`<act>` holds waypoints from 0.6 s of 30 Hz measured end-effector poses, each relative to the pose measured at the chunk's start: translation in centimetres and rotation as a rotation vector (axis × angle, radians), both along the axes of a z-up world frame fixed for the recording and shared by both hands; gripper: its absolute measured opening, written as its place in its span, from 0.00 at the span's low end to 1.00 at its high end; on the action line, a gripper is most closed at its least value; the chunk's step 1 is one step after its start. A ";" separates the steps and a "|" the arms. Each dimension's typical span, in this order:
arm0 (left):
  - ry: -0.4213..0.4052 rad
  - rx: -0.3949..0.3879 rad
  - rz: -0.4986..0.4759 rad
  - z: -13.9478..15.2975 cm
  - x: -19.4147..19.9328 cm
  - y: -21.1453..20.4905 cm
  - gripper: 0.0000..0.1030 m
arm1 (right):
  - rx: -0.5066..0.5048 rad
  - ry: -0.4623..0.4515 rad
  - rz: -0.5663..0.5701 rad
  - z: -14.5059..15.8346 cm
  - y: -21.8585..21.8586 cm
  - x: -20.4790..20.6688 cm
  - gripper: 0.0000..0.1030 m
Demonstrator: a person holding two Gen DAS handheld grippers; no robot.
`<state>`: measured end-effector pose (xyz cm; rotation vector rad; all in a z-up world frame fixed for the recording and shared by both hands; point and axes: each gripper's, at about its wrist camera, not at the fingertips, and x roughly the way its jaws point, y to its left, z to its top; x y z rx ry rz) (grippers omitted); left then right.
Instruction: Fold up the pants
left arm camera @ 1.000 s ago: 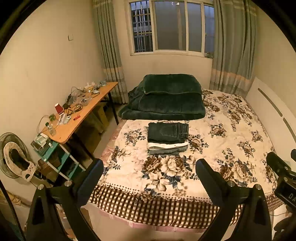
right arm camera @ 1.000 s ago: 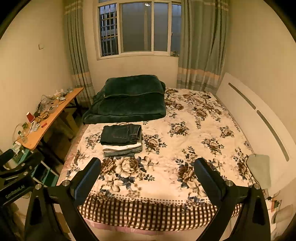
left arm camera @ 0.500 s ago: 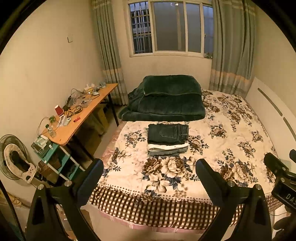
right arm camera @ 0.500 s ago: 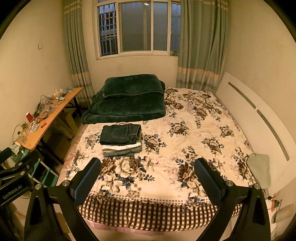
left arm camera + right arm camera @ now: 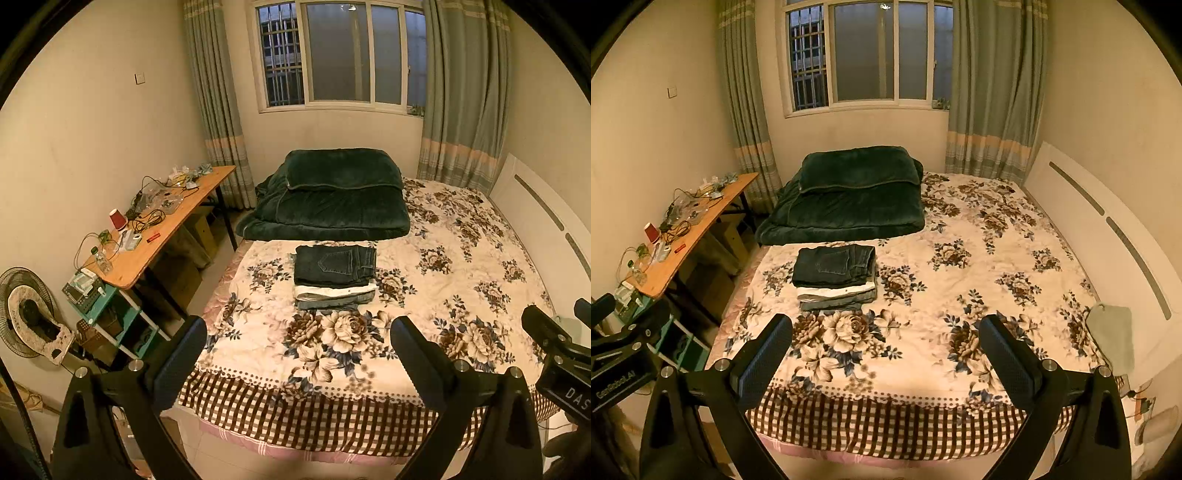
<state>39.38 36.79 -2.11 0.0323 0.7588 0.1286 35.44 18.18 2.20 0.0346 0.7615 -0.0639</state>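
While both grippers hang wide apart and empty off the foot of the bed [image 5: 461, 258], the folded pants [image 5: 335, 261] lie on top of a small stack [image 5: 334, 291] of folded clothes, on the bed's left half, just in front of the green quilt [image 5: 332, 195] and well apart from either tool.

The left gripper [image 5: 298, 350] stands with jaws spread, holding nothing. The right gripper [image 5: 885, 349] is likewise spread and bare, with the stack [image 5: 836, 291] far ahead of it. In the left view the right gripper's body shows at the bed's near right corner.

Change: against the frames a second and a half-second earlier, almost nothing differs. The stack sits at the same place on the bed, the pants [image 5: 834, 266] keep the same squared outline with the back pocket up, and both tools keep the same spread. Only the views drift slightly, the bed sitting a touch lower in the frame, which suggests a small lift or backward tilt of the hands.

Reading: the pants look fully folded and set down, so the task appears complete or at rest, with no fold in hand. Any further work would need a fresh garment; none shows unfolded on the bed.
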 end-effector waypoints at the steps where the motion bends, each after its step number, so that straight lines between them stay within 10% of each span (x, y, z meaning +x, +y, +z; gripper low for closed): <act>1: -0.001 -0.001 0.000 0.0 -0.1 0.0 0.99 | 0.000 -0.001 0.000 -0.1 0.2 -0.2 1.00; 18: 0.000 0.003 -0.002 -0.1 0.4 0.3 1.00 | 0.010 -0.004 0.006 -0.9 1.1 -0.4 1.00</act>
